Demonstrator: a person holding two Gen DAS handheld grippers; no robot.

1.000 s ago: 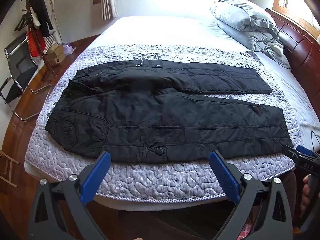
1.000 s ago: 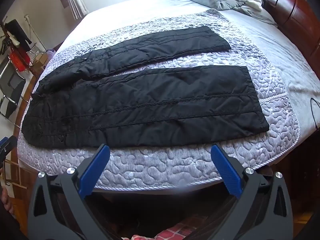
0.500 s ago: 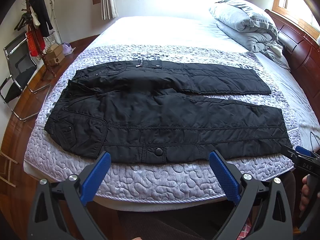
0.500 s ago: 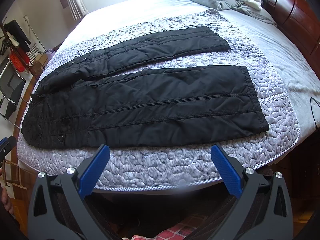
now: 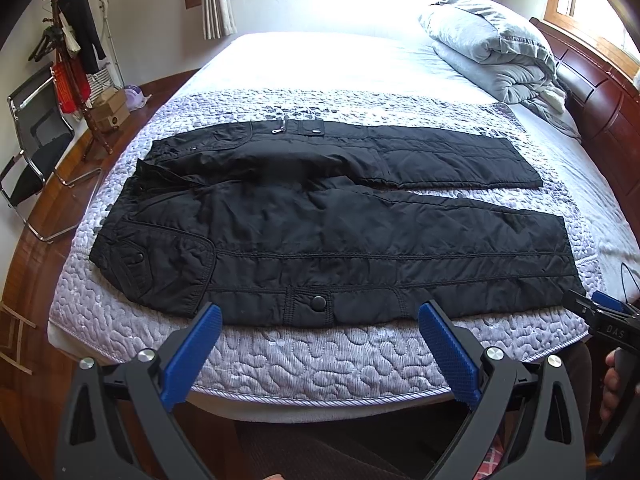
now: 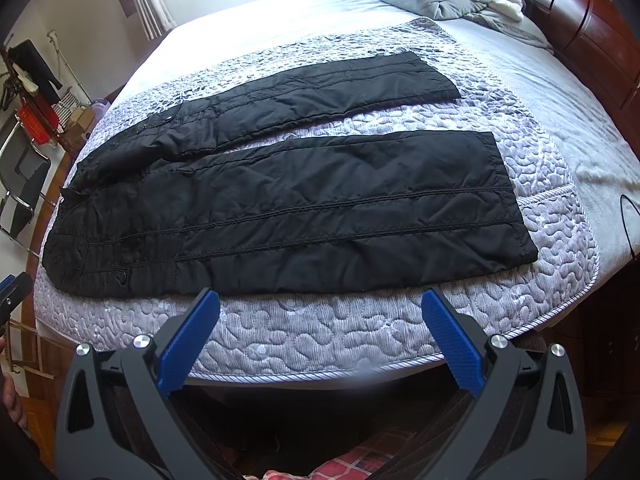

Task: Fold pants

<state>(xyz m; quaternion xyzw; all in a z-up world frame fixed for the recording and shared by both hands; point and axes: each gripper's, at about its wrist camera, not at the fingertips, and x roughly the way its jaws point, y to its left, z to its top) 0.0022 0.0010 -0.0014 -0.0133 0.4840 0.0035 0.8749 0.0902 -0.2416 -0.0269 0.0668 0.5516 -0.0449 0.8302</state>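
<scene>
Black quilted pants (image 5: 328, 232) lie spread flat on the quilted bed cover (image 5: 320, 356), waist to the left, both legs running right and parted. They also show in the right wrist view (image 6: 288, 204). My left gripper (image 5: 320, 312) is open and empty, held just off the bed's near edge below the waist and near leg. My right gripper (image 6: 320, 300) is open and empty, off the near edge below the near leg. The right gripper's tip (image 5: 600, 312) shows at the left wrist view's right edge.
A folded grey duvet (image 5: 492, 44) lies at the head of the bed by the wooden headboard (image 5: 600, 96). A chair (image 5: 32, 148) and a coat rack (image 5: 76, 72) stand on the wooden floor at the left. A thin cable (image 6: 628, 224) lies on the sheet at the right.
Both views have drifted very slightly. The pants lie as before and both grippers stay open.
</scene>
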